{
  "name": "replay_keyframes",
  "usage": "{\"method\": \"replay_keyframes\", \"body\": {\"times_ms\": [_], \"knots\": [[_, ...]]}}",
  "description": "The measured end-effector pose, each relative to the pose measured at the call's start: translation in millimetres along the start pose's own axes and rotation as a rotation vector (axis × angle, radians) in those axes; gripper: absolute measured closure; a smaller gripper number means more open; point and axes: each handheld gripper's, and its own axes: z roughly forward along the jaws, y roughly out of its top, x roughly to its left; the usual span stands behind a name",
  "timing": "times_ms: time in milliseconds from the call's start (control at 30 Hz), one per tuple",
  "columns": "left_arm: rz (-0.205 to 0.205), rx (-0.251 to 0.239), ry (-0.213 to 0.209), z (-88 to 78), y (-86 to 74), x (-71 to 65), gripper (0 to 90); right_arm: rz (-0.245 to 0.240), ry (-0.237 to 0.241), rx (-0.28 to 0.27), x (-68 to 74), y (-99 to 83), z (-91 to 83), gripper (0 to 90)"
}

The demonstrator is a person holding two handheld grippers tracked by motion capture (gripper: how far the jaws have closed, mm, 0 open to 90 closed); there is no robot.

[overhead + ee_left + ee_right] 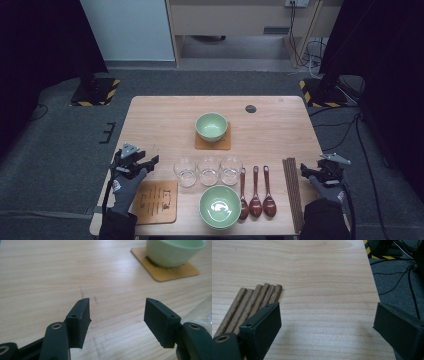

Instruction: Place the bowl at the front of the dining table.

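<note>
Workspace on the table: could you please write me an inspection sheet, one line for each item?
Surface: light wooden table, with a small dark round cap near the far edge.
Job's things: three glasses in a row; three wooden spoons; a bundle of chopsticks; a green bowl on a coaster; a second green bowl near the front edge; an empty printed coaster.
Clutter: nothing seen.
Grippers: left gripper open, nothing between the jaws, beside the leftmost glass; right gripper open, empty, beside the chopsticks.
Cables: several on the floor at the right.
Surroundings: grey carpet, dark curtains, striped stand bases.
</note>
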Motion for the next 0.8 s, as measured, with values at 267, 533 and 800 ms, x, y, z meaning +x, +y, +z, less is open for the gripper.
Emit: {"method": "replay_keyframes", "body": {"times_ms": [267, 533, 800], "knots": [[-0.023, 0.082, 0.059, 12.9, -18.3, 20.4, 35.1, 0.002, -0.003, -0.036, 3.8, 4.2, -7.8, 7.8], [-0.023, 0.097, 0.056, 22.9, -23.2, 26.9, 31.7, -0.006, -0.004, -0.06, 9.6, 10.1, -15.2, 7.9], [0.018, 0.089, 0.068, 26.2, -24.4, 24.9, 27.8, -0.025, 0.013, -0.106, 18.5, 19.0, -29.5, 8.1]]}}
